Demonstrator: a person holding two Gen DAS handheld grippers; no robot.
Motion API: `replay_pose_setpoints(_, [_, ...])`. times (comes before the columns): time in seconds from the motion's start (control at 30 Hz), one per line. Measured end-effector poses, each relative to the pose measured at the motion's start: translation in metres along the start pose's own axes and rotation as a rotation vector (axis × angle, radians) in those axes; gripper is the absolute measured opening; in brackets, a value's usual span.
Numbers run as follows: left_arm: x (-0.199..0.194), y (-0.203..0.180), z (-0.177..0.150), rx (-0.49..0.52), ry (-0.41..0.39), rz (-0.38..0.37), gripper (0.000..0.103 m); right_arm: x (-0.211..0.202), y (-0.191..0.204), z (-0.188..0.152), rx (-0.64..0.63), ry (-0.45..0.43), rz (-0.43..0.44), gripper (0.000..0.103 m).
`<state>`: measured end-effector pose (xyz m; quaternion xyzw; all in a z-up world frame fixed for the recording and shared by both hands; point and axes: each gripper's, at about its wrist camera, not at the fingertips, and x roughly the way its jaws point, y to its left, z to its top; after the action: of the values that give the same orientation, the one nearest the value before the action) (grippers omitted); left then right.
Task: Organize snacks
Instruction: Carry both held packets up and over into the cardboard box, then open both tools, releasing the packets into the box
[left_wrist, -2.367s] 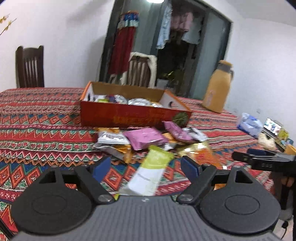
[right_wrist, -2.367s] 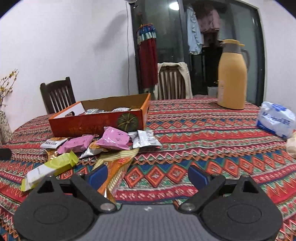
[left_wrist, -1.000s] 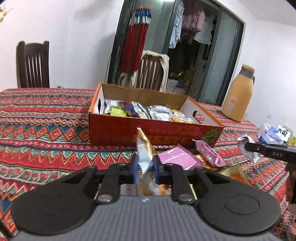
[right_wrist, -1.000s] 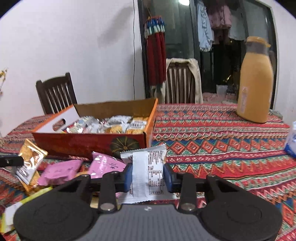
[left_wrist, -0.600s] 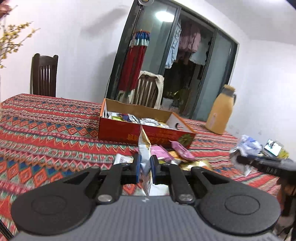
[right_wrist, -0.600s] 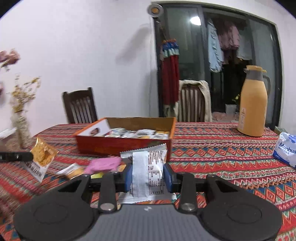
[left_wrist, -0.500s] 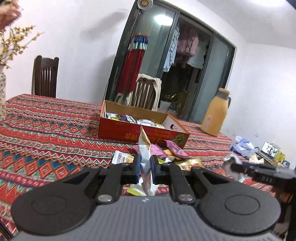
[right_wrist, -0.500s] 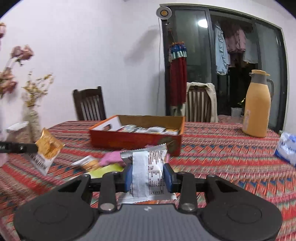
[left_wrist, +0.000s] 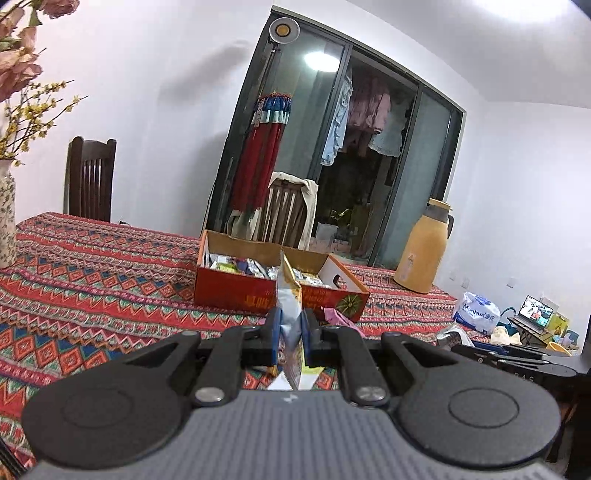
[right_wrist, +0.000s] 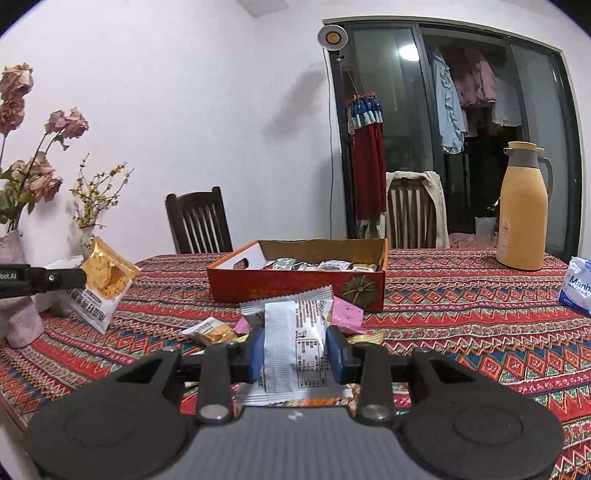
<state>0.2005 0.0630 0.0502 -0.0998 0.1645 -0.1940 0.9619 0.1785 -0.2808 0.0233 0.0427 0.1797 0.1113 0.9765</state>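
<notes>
My left gripper (left_wrist: 290, 334) is shut on a yellow and white snack packet (left_wrist: 289, 299), held edge-on above the table; the packet also shows in the right wrist view (right_wrist: 101, 284). My right gripper (right_wrist: 295, 349) is shut on a white snack packet (right_wrist: 293, 339) with printed text. The red cardboard box (right_wrist: 295, 290) sits mid-table with several snacks inside, ahead of both grippers; it also shows in the left wrist view (left_wrist: 236, 291). Loose snacks lie in front of the box, among them a pink packet (right_wrist: 347, 314) and a gold packet (right_wrist: 212, 330).
A yellow thermos jug (right_wrist: 522, 206) stands at the back right of the patterned tablecloth (right_wrist: 461, 325). A tissue pack (right_wrist: 576, 290) lies at the right edge. Flower vases (right_wrist: 18, 291) stand at the left. Wooden chairs (right_wrist: 199, 221) stand behind the table.
Both grippers closed on packets from the pile and have lifted and pulled back from the box. In the last half second they rose a little more, still holding the packets.
</notes>
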Motion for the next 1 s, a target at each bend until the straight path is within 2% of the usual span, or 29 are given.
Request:
replay_pose_setpoints(0.2, [0.038, 0.009, 0.025, 0.015, -0.019, -0.022, 0.012, 0.034, -0.014, 0.029, -0.018, -0.014, -0.006, 0.034])
replay_pose_setpoints(0.3, [0.065, 0.021, 0.041, -0.007, -0.008, -0.048, 0.012, 0.068, -0.028, 0.049, -0.006, -0.011, 0.001, 0.034])
replay_pose_setpoints(0.5, [0.125, 0.04, 0.067, 0.021, 0.021, -0.022, 0.012, 0.147, -0.047, 0.081, -0.006, 0.045, -0.009, 0.035])
replay_pose_setpoints(0.6, [0.154, 0.048, 0.074, 0.029, 0.044, -0.005, 0.012, 0.19, -0.057, 0.09, -0.009, 0.091, -0.049, 0.035])
replay_pose_setpoints(0.77, [0.211, 0.072, 0.079, -0.03, 0.135, -0.012, 0.012, 0.255, -0.07, 0.095, -0.022, 0.171, -0.096, 0.035])
replay_pose_setpoints(1.0, [0.281, 0.11, 0.09, -0.156, 0.172, 0.028, 0.012, 0.32, -0.069, 0.097, -0.079, 0.261, -0.13, 0.035])
